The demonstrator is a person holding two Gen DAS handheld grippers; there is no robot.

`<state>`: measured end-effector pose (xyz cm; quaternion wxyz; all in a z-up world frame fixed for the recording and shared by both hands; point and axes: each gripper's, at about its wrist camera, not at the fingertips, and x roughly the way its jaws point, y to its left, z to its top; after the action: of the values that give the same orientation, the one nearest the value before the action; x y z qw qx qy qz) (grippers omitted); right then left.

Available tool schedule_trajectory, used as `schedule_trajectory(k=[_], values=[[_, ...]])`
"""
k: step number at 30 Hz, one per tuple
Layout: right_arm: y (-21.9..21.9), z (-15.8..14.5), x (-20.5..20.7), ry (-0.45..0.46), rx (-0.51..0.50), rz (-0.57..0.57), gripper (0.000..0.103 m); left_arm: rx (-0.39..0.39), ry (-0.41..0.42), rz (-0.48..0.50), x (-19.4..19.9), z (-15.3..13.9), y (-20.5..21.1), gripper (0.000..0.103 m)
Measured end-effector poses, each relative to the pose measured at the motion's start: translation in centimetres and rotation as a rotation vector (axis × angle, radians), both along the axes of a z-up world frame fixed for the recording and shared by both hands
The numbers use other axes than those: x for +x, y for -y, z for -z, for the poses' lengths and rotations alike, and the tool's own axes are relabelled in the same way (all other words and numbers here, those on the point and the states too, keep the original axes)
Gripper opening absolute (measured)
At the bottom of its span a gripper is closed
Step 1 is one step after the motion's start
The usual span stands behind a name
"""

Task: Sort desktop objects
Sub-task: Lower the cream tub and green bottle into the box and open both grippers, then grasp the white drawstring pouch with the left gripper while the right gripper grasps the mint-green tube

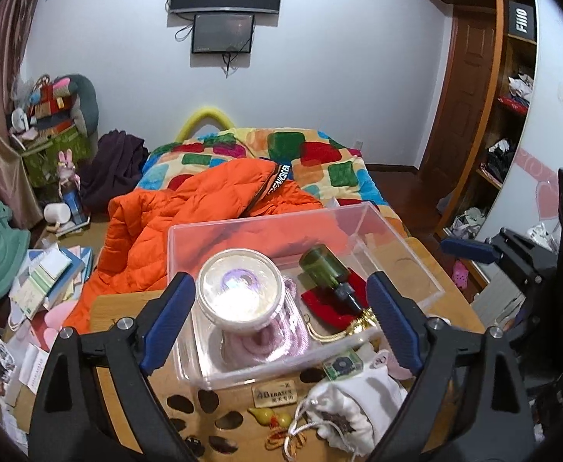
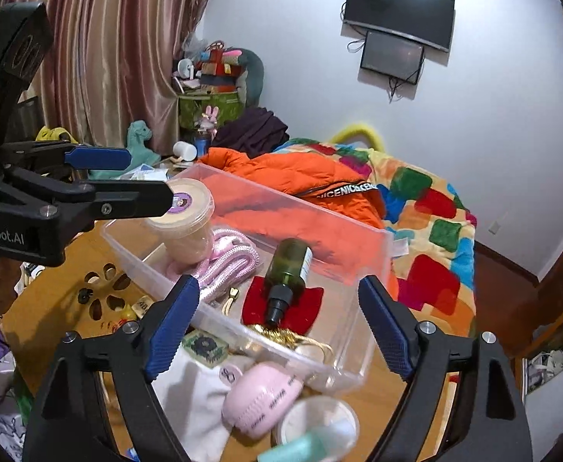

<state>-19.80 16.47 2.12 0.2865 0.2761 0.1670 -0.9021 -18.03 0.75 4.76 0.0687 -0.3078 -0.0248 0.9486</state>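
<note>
The pale tub hides part of the pink cord coiled under it in the clear bin. The green bottle covers the middle of the red pouch. Near the lower edge, the round lid is cut off, and the mint thing lying over it is too blurred to name.

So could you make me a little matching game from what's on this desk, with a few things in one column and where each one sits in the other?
Things:
1. green bottle
2. lidded cup
3. white drawstring pouch
4. pink round gadget

Places:
A. on the wooden desk, in front of the clear box, in the left wrist view
B. lying on its side on a red cloth inside the clear box
C. on the desk just outside the box, beside a white tub
D. standing upright on pink rope inside the box

Pairs: 1-B, 2-D, 3-A, 4-C
</note>
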Motion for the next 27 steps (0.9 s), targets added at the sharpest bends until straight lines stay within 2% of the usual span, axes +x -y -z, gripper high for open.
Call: schedule_trajectory(k=[7,14,27], values=[[-2.8,-0.8,1.9,-0.029,-0.027,0.037,0.083,-0.004,0.007,-0.001,1.8,0.2,-1.2,0.093],[-5.9,-0.5,3.5,-0.032,-0.036,0.072,0.083,-0.02,0.04,0.0,3.3,1.7,-2.7,0.093],[-9.9,4.3,4.4,0.086,-0.047,0.093,0.083,-0.007,0.165,0.057,5.1,6.8,-6.9,0.093]])
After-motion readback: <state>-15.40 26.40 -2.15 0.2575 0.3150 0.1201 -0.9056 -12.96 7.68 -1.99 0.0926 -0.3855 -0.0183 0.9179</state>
